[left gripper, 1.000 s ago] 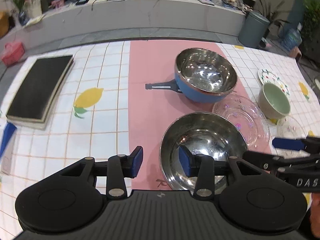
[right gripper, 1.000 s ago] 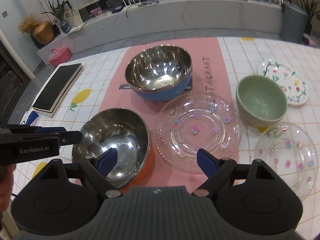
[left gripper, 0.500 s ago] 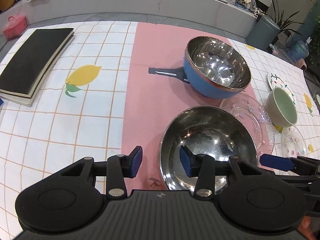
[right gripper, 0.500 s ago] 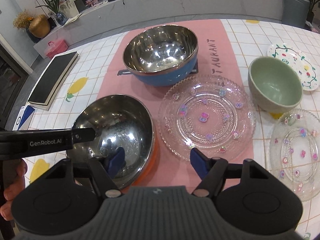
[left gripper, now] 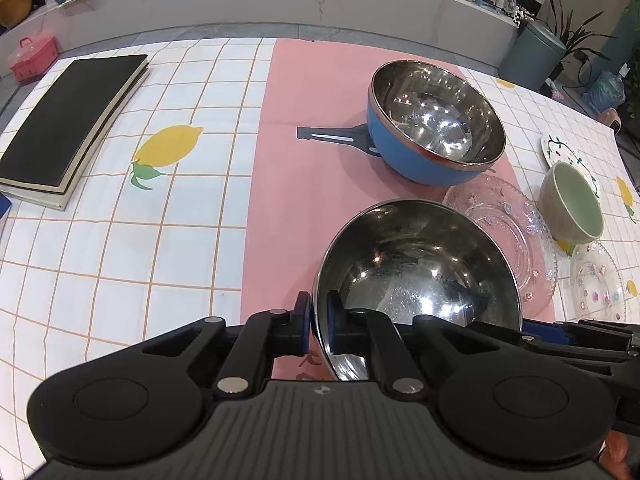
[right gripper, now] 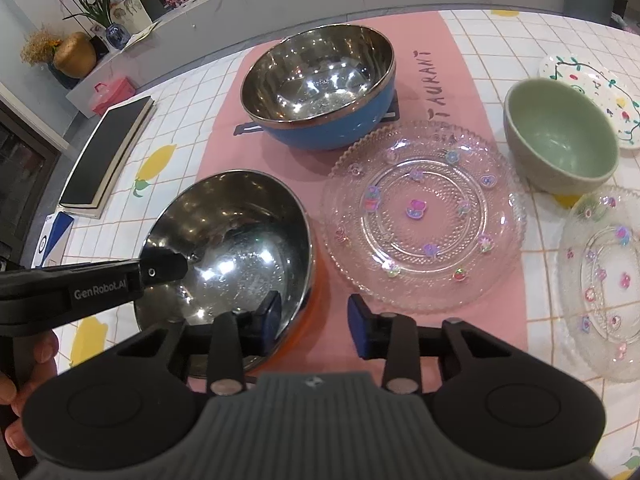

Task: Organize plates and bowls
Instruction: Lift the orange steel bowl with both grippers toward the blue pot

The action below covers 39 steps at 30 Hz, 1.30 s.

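Two claws work on one steel bowl with an orange outside (right gripper: 236, 240), which sits near the front of the pink runner (left gripper: 312, 92) on the table (left gripper: 120, 248). The left claw (left gripper: 318, 326) has just been closing and now pinches the bowl's near-left rim, one pad outside the wall and one inside. The right claw (right gripper: 314, 320) has also just been closing; its jaws straddle the bowl's right rim, the left pad inside the bowl and the right pad clear of the orange wall, so it is not yet pressing. Behind stands a blue-sided steel bowl (right gripper: 320, 80). Just right of the orange bowl lies a clear glass plate with small flowers (right gripper: 424, 212), then a green bowl (right gripper: 560, 140), a second glass plate (right gripper: 604, 276) and a painted white plate (right gripper: 596, 92). A black book (left gripper: 68, 120) lies far left.
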Tool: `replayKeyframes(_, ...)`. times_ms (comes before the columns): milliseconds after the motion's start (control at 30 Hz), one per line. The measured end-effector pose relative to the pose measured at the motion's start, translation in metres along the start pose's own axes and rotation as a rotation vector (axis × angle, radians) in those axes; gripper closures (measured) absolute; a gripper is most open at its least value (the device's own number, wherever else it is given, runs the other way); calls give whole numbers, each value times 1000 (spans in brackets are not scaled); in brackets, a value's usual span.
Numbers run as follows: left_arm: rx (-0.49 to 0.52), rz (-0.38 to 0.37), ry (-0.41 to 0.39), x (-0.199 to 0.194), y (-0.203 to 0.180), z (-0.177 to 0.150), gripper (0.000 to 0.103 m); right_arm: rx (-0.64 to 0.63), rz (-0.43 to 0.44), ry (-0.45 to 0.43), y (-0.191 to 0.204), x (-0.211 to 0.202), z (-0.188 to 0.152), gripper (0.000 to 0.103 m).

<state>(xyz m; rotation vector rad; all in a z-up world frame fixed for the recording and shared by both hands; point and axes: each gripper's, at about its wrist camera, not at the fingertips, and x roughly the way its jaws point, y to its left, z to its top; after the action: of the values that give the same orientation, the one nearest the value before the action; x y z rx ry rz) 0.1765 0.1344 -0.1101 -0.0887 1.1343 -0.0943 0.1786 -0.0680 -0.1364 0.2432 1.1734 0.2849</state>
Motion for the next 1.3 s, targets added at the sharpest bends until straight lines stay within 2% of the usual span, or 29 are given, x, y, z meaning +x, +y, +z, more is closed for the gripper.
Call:
replayKeyframes(100,3,2,-2,-1,-2,0,97,7,20,9,1,0,1,84)
replayKeyframes(333,1,0,0,-4,-4,-1,96,5,2,7,2,-2,-1,86)
replayKeyframes(533,11,18,0,-23,-12,-4,96,16,16,14,0,-17,-6,88)
replayKeyframes(900,40,77,-100,-89,-47,-26,95,10,53,-39,-2,-72,-27,92)
replayKeyframes(1133,-2,74,-130,-116,-57,-42,95,-3,81,-56,-6,-105,-40,93)
replayKeyframes(1300,-59,69,-136,-120,-58,-61,95,-24,79,-42,-8,-112,-48,94)
